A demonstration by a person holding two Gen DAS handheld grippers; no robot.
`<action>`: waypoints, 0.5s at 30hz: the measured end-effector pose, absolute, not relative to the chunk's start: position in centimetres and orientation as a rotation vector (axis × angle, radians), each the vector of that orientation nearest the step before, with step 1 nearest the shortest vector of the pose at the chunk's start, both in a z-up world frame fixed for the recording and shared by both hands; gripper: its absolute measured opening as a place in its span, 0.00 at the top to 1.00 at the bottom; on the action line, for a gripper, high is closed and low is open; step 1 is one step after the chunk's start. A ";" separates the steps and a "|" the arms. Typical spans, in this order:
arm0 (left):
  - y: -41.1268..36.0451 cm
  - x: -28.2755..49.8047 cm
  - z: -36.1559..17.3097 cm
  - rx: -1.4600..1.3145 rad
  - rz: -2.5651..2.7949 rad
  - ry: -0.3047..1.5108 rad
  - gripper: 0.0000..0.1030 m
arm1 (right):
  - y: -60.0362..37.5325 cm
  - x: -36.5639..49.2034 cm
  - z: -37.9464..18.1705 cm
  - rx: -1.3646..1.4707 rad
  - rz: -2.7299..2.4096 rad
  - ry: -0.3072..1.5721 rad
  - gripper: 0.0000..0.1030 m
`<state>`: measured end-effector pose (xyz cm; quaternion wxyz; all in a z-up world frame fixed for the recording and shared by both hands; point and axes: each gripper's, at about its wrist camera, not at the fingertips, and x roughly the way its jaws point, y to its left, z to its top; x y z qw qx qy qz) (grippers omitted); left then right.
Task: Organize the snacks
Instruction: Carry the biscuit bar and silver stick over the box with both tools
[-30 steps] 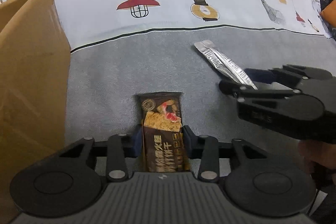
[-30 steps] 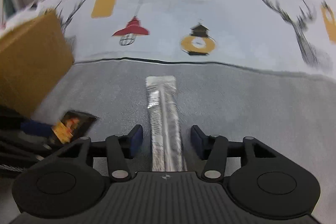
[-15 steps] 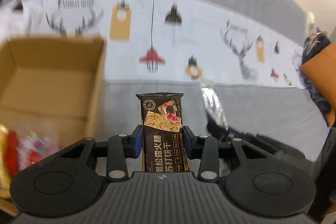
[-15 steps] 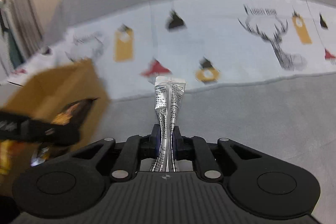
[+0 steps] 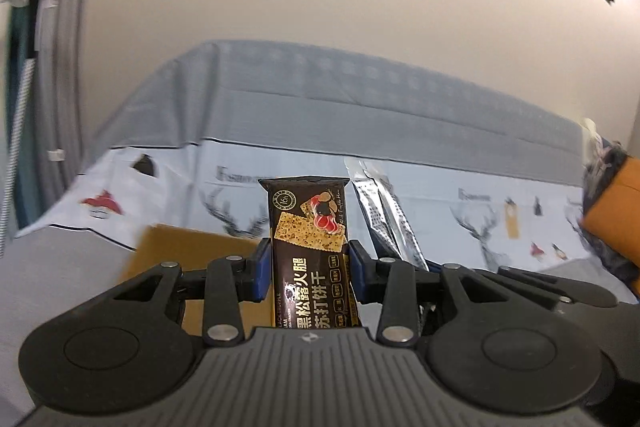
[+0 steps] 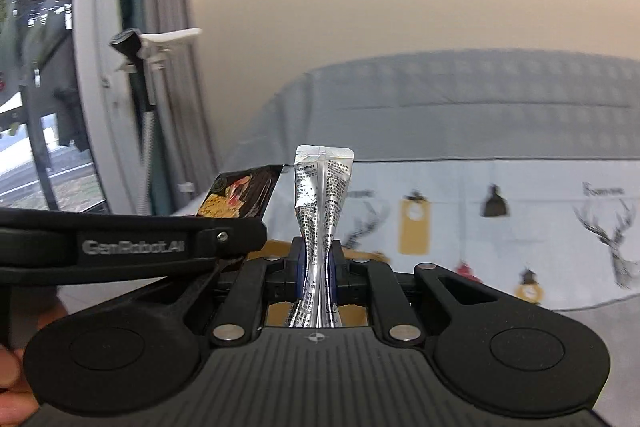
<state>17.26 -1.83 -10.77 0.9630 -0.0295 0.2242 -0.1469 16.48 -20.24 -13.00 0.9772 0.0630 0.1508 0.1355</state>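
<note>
- The left claw pinches a dark cracker packet between its blue pads; the packet stands upright, its printed face (a cracker picture above Chinese lettering) turned to the left wrist camera, its top edge well above the fingertips.
- The right claw is pressed together on a silver foil sachet, squeezing it to a narrow waist at the pads; the sachet flares wider above the grip and stands upright.
- Both snacks are held up in the air, off the bed.
- From the left wrist view the foil sachet rises just to the right of the cracker packet, tilted slightly, with part of the right claw's black body low on the right.
- From the right wrist view the cracker packet shows to the left of the sachet, above the left claw's black arm, which carries a printed maker's name.
- A cardboard box lies below and behind the left claw; brown cardboard also shows under the right claw.
- The bed wears a pale sheet printed with deer heads and lanterns, with grey fabric beyond it.
- A beige wall fills the upper part of both views (blurred in places).
</note>
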 end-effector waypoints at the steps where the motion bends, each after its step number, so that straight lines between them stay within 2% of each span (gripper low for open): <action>1: -0.8 17.8 -10.8 -0.072 -0.291 0.457 0.58 | -19.3 16.8 -12.8 0.115 0.282 0.308 0.89; 8: 4.2 21.3 -14.2 -0.107 -0.247 0.531 0.58 | -14.0 19.8 -14.3 0.079 0.310 0.393 0.88; 15: 6.2 25.6 -21.1 -0.100 -0.215 0.688 0.58 | -11.0 23.1 -20.0 0.073 0.289 0.566 0.88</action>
